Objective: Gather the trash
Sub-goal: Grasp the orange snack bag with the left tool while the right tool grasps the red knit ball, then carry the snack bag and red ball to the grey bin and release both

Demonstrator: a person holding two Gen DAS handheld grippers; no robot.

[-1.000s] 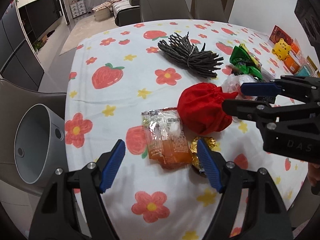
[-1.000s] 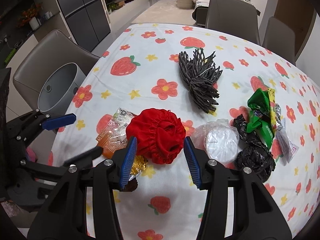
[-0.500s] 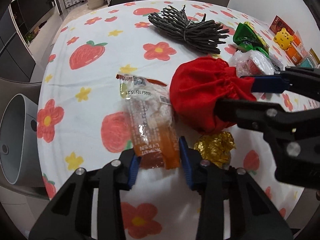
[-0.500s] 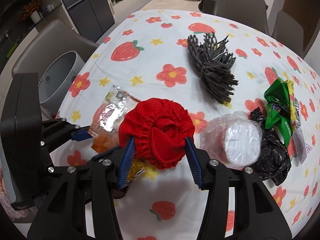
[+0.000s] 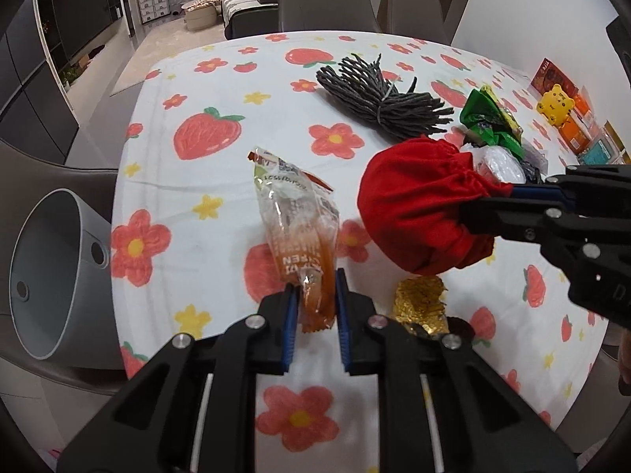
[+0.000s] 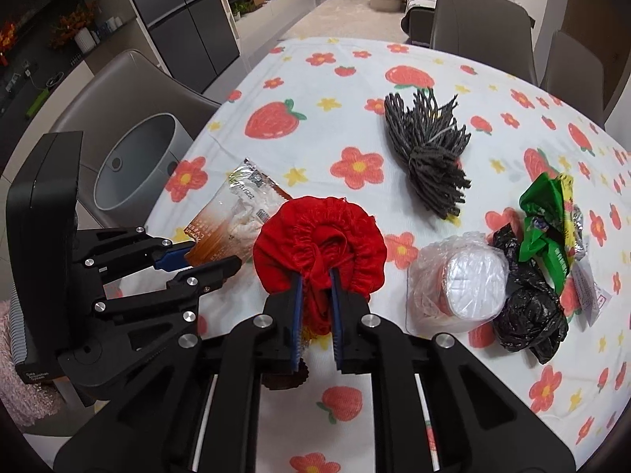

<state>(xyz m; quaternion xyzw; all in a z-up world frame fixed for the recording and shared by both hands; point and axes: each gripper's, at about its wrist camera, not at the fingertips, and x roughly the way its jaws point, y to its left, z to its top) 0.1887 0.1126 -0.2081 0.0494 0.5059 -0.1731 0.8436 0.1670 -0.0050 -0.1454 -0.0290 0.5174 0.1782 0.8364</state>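
My left gripper [image 5: 314, 291] is shut on the lower end of an orange and clear snack wrapper [image 5: 299, 228], which is lifted off the tablecloth; it also shows in the right wrist view [image 6: 232, 216]. My right gripper [image 6: 315, 280] is shut on a red gathered cloth [image 6: 319, 240], held above the table; it also shows in the left wrist view [image 5: 422, 205]. A gold foil wrapper [image 5: 420, 303] lies under the cloth. A grey bin [image 5: 51, 276] stands off the table's left edge.
On the flowered tablecloth [image 6: 347, 79] lie a bundle of dark grey sticks [image 6: 430, 153], a plastic-wrapped white cup [image 6: 465, 280], a black bag [image 6: 528, 311] and green wrappers [image 6: 548, 228]. Boxes and a yellow toy [image 5: 556, 104] stand far right. Chairs [image 6: 481, 19] surround the table.
Both grippers closed: the left on the snack wrapper and the right on the red cloth. Both items have lifted off the table.
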